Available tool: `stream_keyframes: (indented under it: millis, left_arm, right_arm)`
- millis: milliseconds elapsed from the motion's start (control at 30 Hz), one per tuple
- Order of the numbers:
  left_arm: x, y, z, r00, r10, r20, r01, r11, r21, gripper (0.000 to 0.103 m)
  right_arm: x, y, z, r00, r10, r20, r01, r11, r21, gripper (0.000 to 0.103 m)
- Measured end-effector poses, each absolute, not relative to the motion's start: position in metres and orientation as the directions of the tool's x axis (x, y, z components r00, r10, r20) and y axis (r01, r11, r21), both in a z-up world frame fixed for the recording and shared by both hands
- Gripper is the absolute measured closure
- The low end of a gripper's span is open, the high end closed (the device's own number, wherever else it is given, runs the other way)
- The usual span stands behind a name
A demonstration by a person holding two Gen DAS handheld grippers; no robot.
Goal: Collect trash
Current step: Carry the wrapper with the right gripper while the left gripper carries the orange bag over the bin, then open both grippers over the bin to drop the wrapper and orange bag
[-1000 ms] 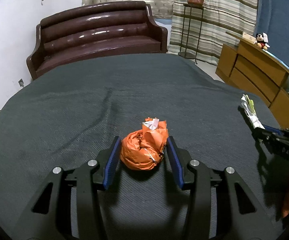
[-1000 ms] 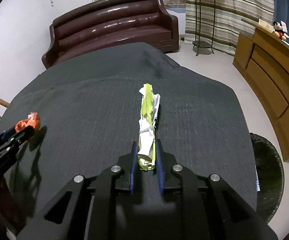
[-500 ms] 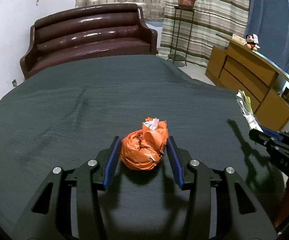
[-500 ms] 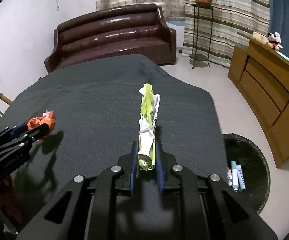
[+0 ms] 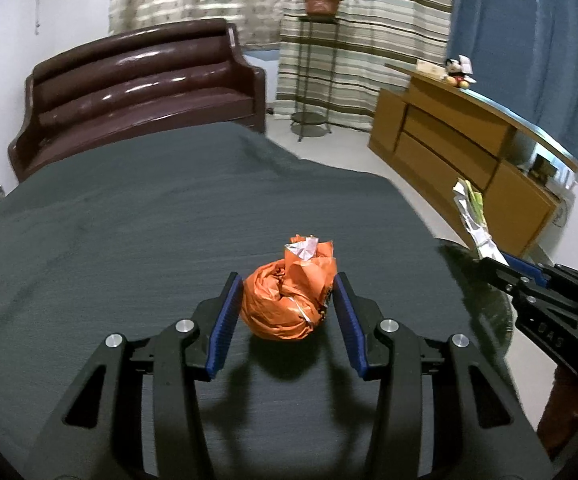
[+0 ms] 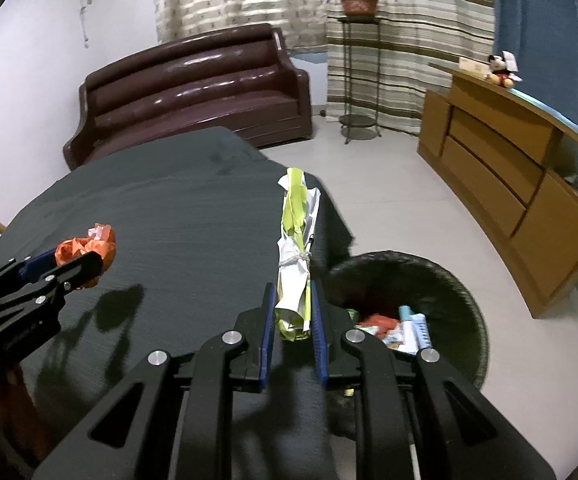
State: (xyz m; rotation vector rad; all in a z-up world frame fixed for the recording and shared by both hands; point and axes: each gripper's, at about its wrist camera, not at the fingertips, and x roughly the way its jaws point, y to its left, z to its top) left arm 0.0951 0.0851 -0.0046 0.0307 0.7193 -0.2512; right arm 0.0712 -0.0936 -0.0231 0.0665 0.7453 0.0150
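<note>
Crumpled, the orange wrapper ball (image 5: 287, 300) sits clamped in the left gripper (image 5: 287, 312); the right gripper (image 6: 292, 324) pinches a yellow-green paper bundle (image 6: 295, 256).

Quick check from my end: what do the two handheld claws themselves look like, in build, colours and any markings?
Both match: the left claw and right claw have matte black, angular linkage arms with triangular cut-outs, round silver pivot bolts and ribbed blue pads lining the fingers. Seen from the left wrist, the right claw's side bears faint embossed lettering, too blurred to read. No cables or sleeves show.

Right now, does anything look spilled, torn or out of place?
Nothing stands out. The left gripper holds an orange wad, the right gripper a paper bundle, and the bin stands upright.
</note>
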Motion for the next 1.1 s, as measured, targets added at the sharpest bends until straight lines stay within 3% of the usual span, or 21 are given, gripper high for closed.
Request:
stream_keyframes:
  millis: [500,1100]
  left_arm:
    - [0.087,-0.015,-0.005,0.709,-0.311,-0.633,0.381,0.924,-0.028,0.058]
    - [0.092,-0.069,-0.019,0.703,-0.303,-0.644,0.407,0.913,0.014,0.058]
  right_arm:
    - [0.056,-0.163,-0.031,0.741,-0.041,-0.67,0.111,0.992,0.062,0.085]
    - [0.048,-0.193,-0.042,0.741,-0.076,-0.667,0.168,0.983,0.075,0.085]
